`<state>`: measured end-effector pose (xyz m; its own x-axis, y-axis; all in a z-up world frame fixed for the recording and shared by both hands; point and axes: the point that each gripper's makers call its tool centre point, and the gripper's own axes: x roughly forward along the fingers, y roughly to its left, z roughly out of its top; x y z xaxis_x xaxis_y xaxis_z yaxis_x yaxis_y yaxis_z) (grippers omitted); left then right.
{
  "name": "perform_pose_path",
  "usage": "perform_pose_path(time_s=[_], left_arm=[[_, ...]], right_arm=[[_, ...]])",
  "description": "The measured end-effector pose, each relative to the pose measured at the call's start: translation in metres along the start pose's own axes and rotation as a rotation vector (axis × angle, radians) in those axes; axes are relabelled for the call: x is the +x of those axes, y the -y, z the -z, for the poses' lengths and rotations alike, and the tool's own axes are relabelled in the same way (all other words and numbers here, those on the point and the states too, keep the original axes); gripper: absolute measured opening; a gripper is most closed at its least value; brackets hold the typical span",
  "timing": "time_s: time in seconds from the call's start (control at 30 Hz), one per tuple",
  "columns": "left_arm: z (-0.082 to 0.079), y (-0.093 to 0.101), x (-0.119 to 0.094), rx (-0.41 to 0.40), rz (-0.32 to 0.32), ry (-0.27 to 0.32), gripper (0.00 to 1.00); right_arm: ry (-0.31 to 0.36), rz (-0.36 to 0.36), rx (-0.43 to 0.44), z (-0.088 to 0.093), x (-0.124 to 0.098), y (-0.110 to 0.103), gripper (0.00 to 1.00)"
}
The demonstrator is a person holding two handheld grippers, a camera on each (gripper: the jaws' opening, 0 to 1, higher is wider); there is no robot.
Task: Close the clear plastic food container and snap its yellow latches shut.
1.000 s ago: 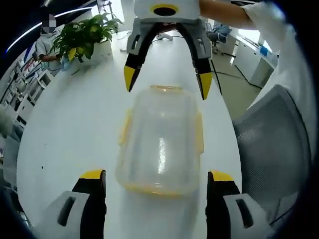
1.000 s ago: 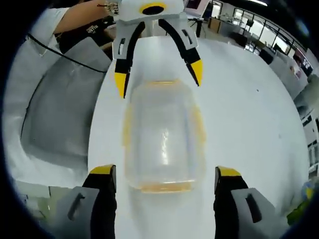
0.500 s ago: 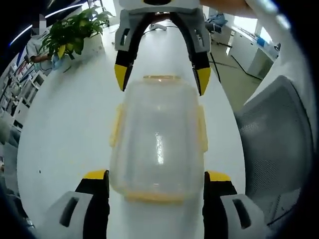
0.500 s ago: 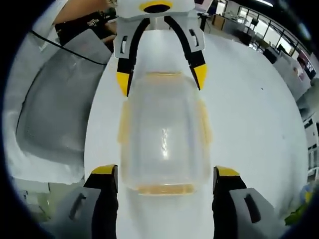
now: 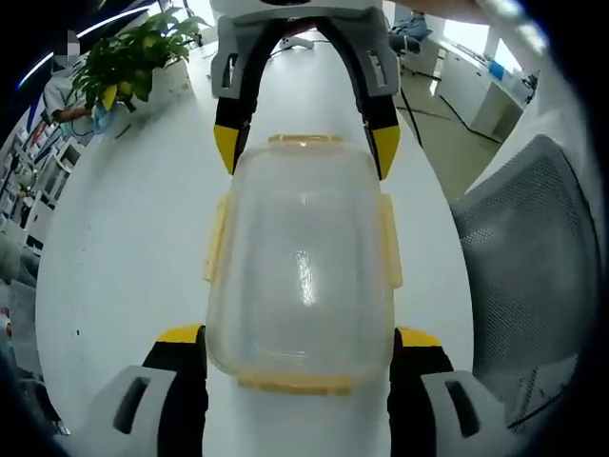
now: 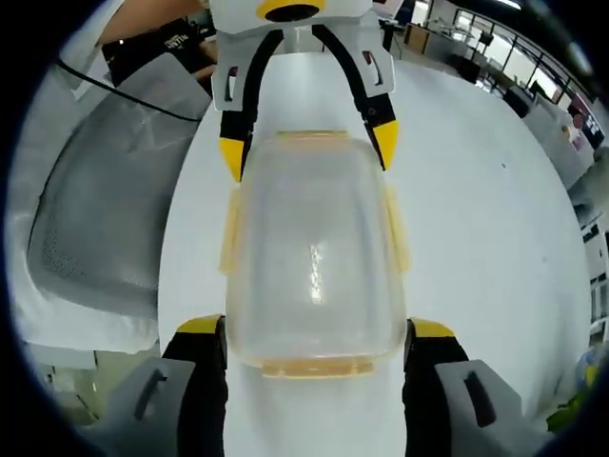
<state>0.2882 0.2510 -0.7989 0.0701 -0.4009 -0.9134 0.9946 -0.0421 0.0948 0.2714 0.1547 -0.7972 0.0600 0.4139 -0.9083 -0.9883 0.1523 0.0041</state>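
Observation:
A clear plastic container (image 5: 300,262) with its lid on lies on the white table (image 5: 124,248), between both grippers. Yellow latches (image 5: 217,238) stick out a little from its long sides, and one lies flat at each short end. My left gripper (image 5: 300,335) is open, its yellow-tipped jaws flanking the near end. Facing it, my right gripper (image 5: 304,148) is open around the far end. In the right gripper view the same container (image 6: 314,252) sits between the right gripper (image 6: 315,327) at its near end and the left gripper (image 6: 308,150) at its far end.
A grey mesh chair (image 5: 533,257) stands close to the table's edge, also seen as the chair (image 6: 95,219). A potted plant (image 5: 133,62) sits at the table's far corner with a person behind it. Bare tabletop (image 6: 495,219) stretches beside the container.
Both grippers have closed in on the container from opposite ends. Their open jaws now straddle its two short ends; a second ago they stood clear of it.

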Motion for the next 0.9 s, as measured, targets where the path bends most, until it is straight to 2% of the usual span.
perform_pose_path(time_s=[0.43, 0.9], left_arm=[[0.003, 0.002, -0.001, -0.014, 0.003, 0.001, 0.76], [0.032, 0.010, -0.014, -0.070, -0.013, -0.011, 0.76]], right_arm=[[0.000, -0.007, -0.010, -0.003, 0.002, -0.001, 0.72], [0.013, -0.030, -0.064, -0.032, 0.014, -0.006, 0.73]])
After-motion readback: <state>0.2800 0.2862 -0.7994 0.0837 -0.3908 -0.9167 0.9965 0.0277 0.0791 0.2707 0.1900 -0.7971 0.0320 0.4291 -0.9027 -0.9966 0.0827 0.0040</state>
